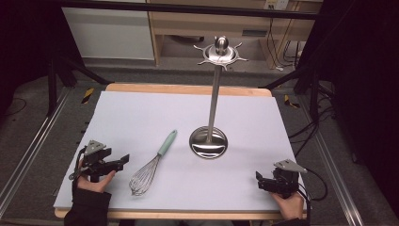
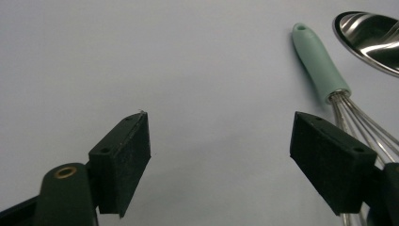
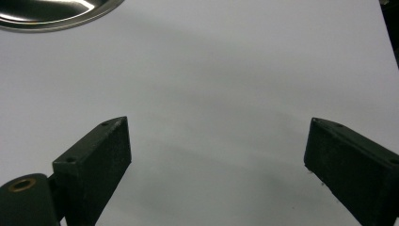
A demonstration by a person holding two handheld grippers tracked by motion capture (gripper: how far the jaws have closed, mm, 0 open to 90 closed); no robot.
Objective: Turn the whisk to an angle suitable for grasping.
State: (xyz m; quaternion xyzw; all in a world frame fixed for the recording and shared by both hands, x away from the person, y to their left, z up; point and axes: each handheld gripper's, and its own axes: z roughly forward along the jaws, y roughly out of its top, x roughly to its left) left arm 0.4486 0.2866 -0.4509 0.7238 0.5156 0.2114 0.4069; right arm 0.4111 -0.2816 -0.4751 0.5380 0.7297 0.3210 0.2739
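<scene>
While both pairs of jaws stand wide apart with nothing between them, the left gripper (image 1: 123, 160) rests low on the pale tabletop (image 1: 141, 117) with the whisk (image 1: 151, 165) just beyond its right jaw. In the left gripper view the whisk's mint-green handle (image 2: 320, 63) runs ahead and to the right of the jaws, its wires (image 2: 362, 127) passing behind the right jaw, apart from it. The steel utensil stand (image 1: 208, 142) sits farther ahead to the right, its round base (image 2: 371, 37) near the handle's tip. The right gripper (image 1: 261, 182) faces bare tabletop, the stand's base (image 3: 56, 14) ahead of its left jaw
</scene>
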